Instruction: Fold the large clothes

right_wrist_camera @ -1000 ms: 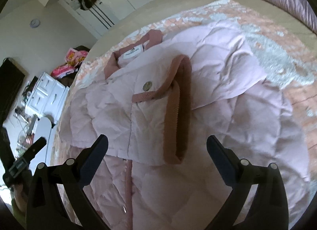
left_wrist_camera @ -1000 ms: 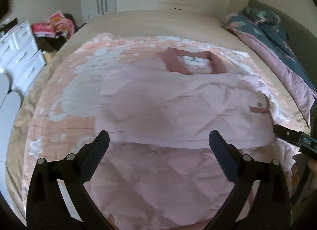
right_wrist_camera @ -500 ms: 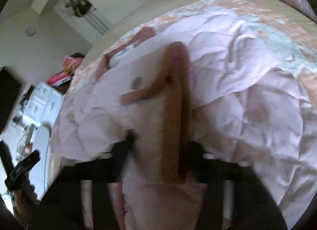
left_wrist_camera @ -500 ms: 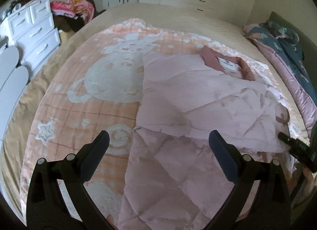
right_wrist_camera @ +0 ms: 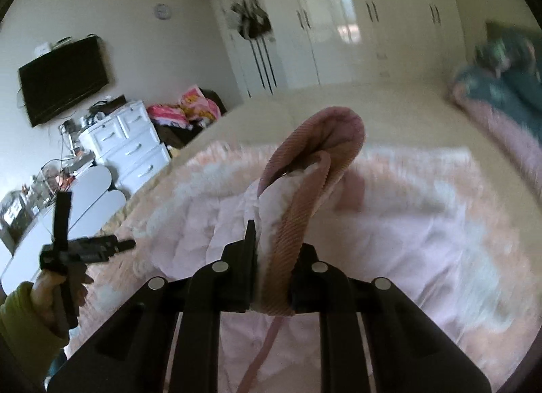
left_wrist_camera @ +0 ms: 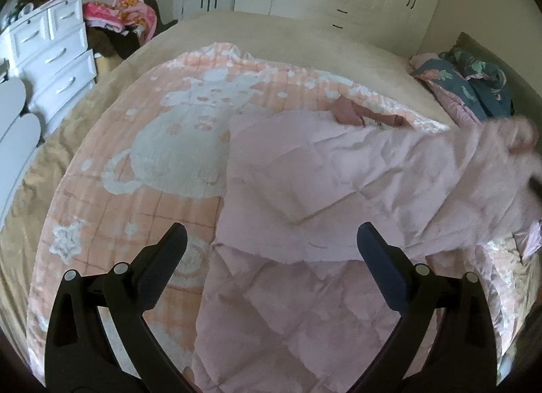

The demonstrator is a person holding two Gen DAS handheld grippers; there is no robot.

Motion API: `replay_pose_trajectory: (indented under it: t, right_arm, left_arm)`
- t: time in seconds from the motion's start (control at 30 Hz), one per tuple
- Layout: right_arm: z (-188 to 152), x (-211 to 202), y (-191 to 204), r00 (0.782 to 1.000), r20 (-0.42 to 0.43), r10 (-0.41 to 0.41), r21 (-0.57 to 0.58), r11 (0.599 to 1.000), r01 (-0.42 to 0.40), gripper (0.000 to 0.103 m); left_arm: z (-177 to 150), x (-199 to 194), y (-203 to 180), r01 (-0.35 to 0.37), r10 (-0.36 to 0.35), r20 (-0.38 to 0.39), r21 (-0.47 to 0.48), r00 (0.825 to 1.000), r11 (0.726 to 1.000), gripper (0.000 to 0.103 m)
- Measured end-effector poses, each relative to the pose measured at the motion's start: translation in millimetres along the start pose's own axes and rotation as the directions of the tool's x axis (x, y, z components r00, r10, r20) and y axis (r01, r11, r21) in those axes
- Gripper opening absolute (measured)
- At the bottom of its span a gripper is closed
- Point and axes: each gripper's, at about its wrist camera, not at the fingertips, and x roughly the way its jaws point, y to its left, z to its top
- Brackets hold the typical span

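One jacket [left_wrist_camera: 338, 189] lies on the bed [left_wrist_camera: 305, 40]. Right gripper [right_wrist_camera: 272, 277] clamps its cuff [right_wrist_camera: 305, 189]; left gripper [left_wrist_camera: 271, 247] hovers above it, jaws wide.

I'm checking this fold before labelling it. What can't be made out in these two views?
- Right gripper, left wrist view: almost wholly beyond the right edge, behind the lifted, blurred sleeve of the pale pink quilted jacket.
- Jacket's ribbed dusty-pink cuff, right wrist view: its clamped end is hidden by the fingers.
- Jacket's hem, left wrist view: cut off by the bottom edge.
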Motion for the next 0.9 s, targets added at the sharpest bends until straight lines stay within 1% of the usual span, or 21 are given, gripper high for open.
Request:
replay_pose_trajectory:
  t: [0.03, 0.13, 0.23, 0.43, 0.63, 0.8, 0.9]
  right_arm:
    - [10, -3, -1, 1.000, 0.011, -0.002, -0.018, 1.000, 0.002, 0.014]
    - [30, -5, -4, 0.999, 0.031, -0.040, -0.084, 0.996, 0.042, 0.014]
    - [33, 2, -15, 0.998, 0.018, -0.063, -0.090, 0.994, 0.064, 0.014]
    - [12, 18, -44, 0.995, -0.035, -0.095, -0.035, 0.995, 0.094, 0.014]
    - [-14, 38, -58, 0.989, -0.092, -0.117, 0.023, 0.993, 0.120, 0.014]
    - [-32, 52, -68, 0.979, -0.145, -0.142, 0.054, 0.987, 0.151, 0.015]
    - [-41, 59, -75, 0.973, -0.170, -0.156, 0.070, 0.983, 0.170, 0.017]
  left_arm:
    - [3, 0, -1, 0.003, -0.003, 0.004, 0.001, 1.000, 1.000, 0.094]
    - [12, 0, -5, 0.008, -0.008, 0.012, 0.002, 1.000, 1.000, 0.094]
    - [19, 5, -11, 0.021, -0.022, 0.010, 0.007, 1.000, 1.000, 0.094]
    - [24, 19, -25, 0.032, -0.032, -0.009, 0.027, 0.999, 0.999, 0.094]
    - [25, 36, -44, 0.046, -0.044, -0.029, 0.061, 0.999, 0.997, 0.094]
    - [25, 56, -58, 0.059, -0.054, -0.063, 0.079, 0.997, 0.995, 0.094]
    - [22, 70, -66, 0.062, -0.054, -0.093, 0.086, 0.994, 0.994, 0.094]
